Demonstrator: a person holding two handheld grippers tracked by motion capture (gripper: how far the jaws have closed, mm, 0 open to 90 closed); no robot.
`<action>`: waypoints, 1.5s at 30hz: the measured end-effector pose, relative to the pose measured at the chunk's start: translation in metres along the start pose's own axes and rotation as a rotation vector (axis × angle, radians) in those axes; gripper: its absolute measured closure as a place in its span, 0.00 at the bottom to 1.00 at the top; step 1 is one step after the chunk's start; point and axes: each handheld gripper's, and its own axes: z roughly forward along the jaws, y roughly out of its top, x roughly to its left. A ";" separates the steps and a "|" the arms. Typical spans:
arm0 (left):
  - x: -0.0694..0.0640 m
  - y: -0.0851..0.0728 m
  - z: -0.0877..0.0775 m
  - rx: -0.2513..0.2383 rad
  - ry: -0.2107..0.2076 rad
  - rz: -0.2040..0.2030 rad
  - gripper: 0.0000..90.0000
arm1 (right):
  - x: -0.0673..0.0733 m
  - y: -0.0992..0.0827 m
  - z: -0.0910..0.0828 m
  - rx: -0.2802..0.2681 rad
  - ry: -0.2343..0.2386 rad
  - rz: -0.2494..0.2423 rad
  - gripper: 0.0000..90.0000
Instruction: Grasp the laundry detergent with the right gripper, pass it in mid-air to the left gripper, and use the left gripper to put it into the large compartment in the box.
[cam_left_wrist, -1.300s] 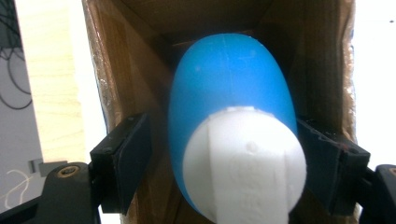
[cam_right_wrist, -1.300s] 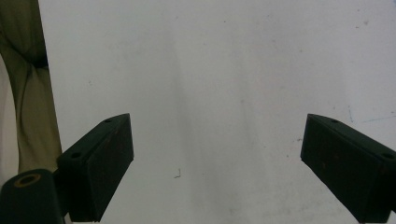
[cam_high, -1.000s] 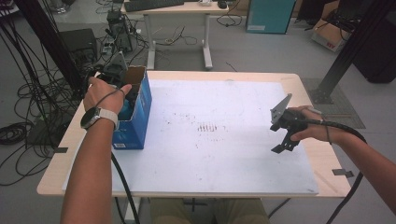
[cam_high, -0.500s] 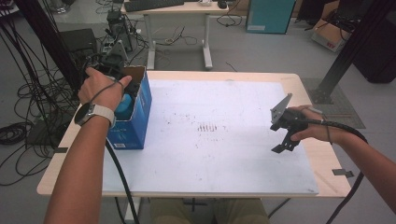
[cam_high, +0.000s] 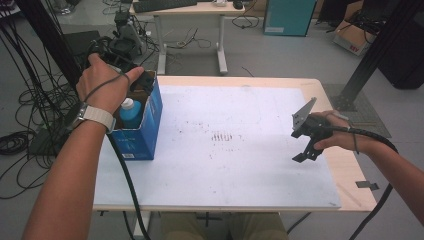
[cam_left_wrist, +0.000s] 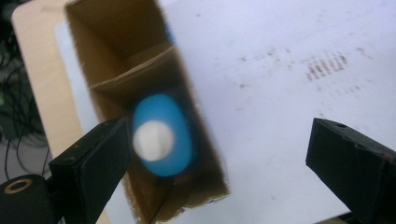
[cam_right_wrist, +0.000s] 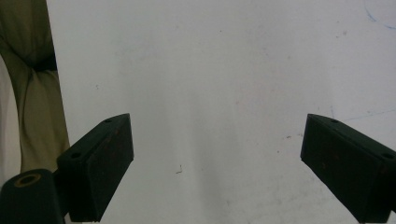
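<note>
High view: a blue cardboard box (cam_high: 139, 131), open at the top, stands upright near the left edge of the bench (cam_high: 260, 81), on a white sheet (cam_high: 225, 165) marked with dark specks. A blue bottle (cam_high: 131, 113) with a white cap stands inside the box. The left gripper (cam_high: 131, 75) is above the box's far end, largely covered by the person's left hand (cam_high: 104, 87) (its jaws are hard to make out here). The right gripper (cam_high: 306, 145) is held over the right part of the sheet, well apart from the box, with its grey plate on top and its cable trailing to the right.

Left gripper view: the camera looks straight down into the box (cam_left_wrist: 140, 112). A cardboard divider (cam_left_wrist: 135, 70) splits it into compartments; the bottle (cam_left_wrist: 161, 135) stands in the nearer one, blurred, cap upward. The jaws have just been opening and now stand released, wide apart, with nothing between the pads; the bottle lies below them, near the left jaw.

Right gripper view: the jaws stand released, wide apart and empty, over the bare sheet (cam_right_wrist: 224, 93). Olive-coloured clothing (cam_right_wrist: 37, 84) is cut off at the left edge.
</note>
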 end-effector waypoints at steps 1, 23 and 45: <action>-0.005 0.001 -0.002 -0.002 -0.011 0.027 0.08 | 0.000 0.001 0.000 -0.001 0.000 -0.006 0.10; -0.081 0.027 0.022 0.077 -0.152 0.466 0.08 | -0.001 0.003 -0.008 -0.019 -0.011 0.000 0.10; -0.108 0.022 0.061 0.093 -0.165 0.612 0.08 | -0.003 0.001 -0.005 -0.015 -0.005 0.002 0.10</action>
